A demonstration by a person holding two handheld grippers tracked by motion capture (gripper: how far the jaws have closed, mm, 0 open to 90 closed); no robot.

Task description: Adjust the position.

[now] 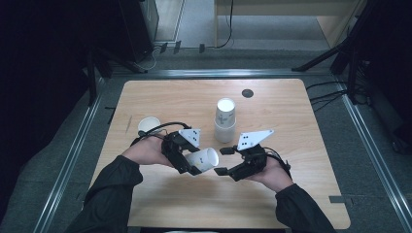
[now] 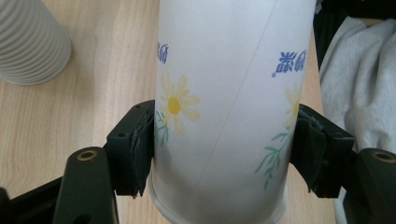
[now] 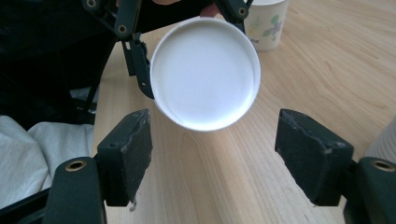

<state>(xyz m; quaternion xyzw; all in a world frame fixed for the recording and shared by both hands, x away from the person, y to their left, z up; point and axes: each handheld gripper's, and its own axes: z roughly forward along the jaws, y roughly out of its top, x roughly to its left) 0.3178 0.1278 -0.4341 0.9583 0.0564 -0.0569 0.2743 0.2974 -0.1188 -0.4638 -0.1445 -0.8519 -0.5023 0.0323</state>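
Three cups: one clamped sideways in the left gripper, a stack at twelve o'clock, one at ten. Right gripper gapes empty. Its view shows the held cup's white base; the left gripper view shows daisies.

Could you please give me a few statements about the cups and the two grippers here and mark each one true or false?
1. The left gripper is shut on the flowered paper cup. True.
2. That cup stands upright on the wooden table. False: it is held on its side above the table, its base toward the right gripper.
3. The right gripper's jaws are apart with nothing between them. True.
4. The cup stack lies tipped over. False: it stands upside down beyond the grippers.
5. A single paper cup stands mouth up near the person's left hand. True.
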